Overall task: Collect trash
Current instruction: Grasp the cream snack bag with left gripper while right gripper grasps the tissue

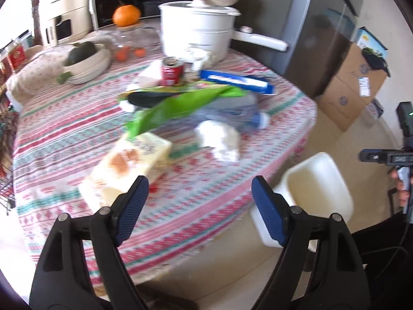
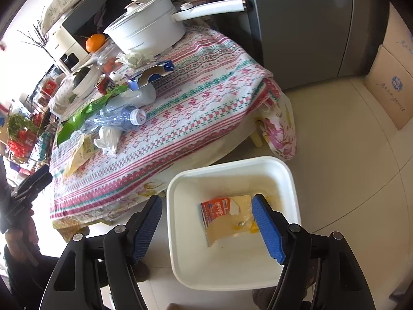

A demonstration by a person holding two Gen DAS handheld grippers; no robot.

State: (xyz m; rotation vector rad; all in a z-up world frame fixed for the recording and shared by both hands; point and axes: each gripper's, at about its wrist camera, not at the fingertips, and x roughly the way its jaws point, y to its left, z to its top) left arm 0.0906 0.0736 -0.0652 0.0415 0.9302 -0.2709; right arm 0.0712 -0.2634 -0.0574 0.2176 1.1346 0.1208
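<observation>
While your right gripper (image 2: 206, 223) hangs with its jaws spread and empty over the white square plastic bin (image 2: 294, 180) on the floor, the red-and-cream flattened carton (image 2: 219, 213) already lies at the bin's bottom, so that hand has nothing to do but clear out of the way. Take the bin as your landmark: most of the trash sits on the patterned tablecloth (image 1: 180, 206) above and beyond it.

Your left gripper (image 1: 198, 213) is also wide open and carries nothing, poised over the table edge nearest the bin. Just ahead of its left finger lies the pale yellow crumpled carton (image 1: 131, 165), the piece closest to you; I judge that to be the sensible next pick. Further from the bin lie the white crumpled tissue (image 1: 219, 139), the crushed clear plastic bottle (image 1: 242, 116), the green plastic wrapper (image 1: 180, 103), the blue cardboard box (image 1: 237, 80) and the red drink can (image 1: 172, 71).

To do it well, swing left so the carton sits squarely between the pads, come down low, and close across its narrow side; it looks soft and will likely collapse. Avoid catching the cloth beneath, and leave the white cooking pot (image 1: 196, 28) alone.
</observation>
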